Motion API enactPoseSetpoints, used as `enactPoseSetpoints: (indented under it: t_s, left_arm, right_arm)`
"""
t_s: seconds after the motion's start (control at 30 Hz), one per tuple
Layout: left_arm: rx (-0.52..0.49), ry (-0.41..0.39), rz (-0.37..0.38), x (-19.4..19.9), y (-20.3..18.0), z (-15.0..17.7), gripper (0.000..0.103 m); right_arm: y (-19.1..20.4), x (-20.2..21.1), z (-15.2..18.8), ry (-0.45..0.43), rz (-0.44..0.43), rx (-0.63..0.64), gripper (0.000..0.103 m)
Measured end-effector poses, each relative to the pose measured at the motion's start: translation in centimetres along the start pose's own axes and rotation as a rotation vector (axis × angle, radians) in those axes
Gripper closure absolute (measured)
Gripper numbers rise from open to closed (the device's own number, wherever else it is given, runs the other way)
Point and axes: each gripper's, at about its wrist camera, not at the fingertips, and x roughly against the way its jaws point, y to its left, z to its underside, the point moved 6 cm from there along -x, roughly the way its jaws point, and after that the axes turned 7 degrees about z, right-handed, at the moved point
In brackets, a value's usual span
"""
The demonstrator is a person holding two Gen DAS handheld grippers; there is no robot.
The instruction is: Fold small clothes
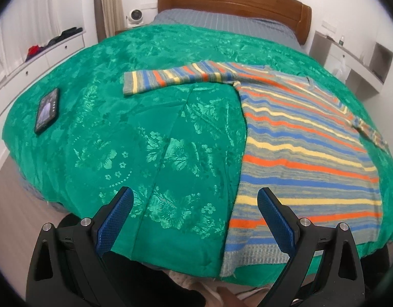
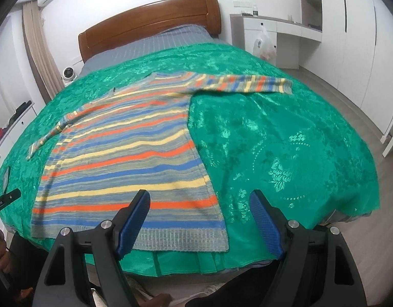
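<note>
Bed [image 1: 94, 128]: green floral cover, spread ahead of and below both sets of fingers.
Sweater [image 2: 125, 153]: striped knit, flat on the bed, hem nearest the fingers, neck toward the headboard; long axis runs away from them, sleeves out sideways.
Handling: likely soft, light and limp; best pinched at hem corners or sleeve cuffs.
Left gripper [image 1: 195, 220]: fingers wide, empty, above the hem's left edge.
Right gripper [image 2: 199, 222]: fingers wide, empty, over the hem's right corner.

Open green bedspread [image 2: 286, 140] beside sweater [image 2: 125, 153]
</note>
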Motion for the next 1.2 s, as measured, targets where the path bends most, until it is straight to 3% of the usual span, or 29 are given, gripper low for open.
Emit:
enactPoseSetpoints:
  t_s: [0.57,0.77,1.0,1.2]
  left_arm:
    - [-0.058,0.014,-0.044,3.2,-1.9,0.5,0.005]
    - [-0.084,-0.009,0.009,4.2,-4.1,0.4,0.003]
    - [-0.133,-0.005,0.063,2.9,-5.2,0.1,0.003]
    - [-0.104,0.01,0.089,0.9,-4.7,-0.6,0.003]
  right_arm:
    - [-0.9,0.3,-0.4,-0.023,-0.081,-0.094,0.021]
    - [-1.0,0.3,-0.4,-0.019,-0.062,-0.075,0.02]
    - [-0.7,1.2,-0.9,-0.016,-0.014,-0.054,0.019]
    - [1.2,-0.7,-0.6,0.048,0.005,0.015,0.019]
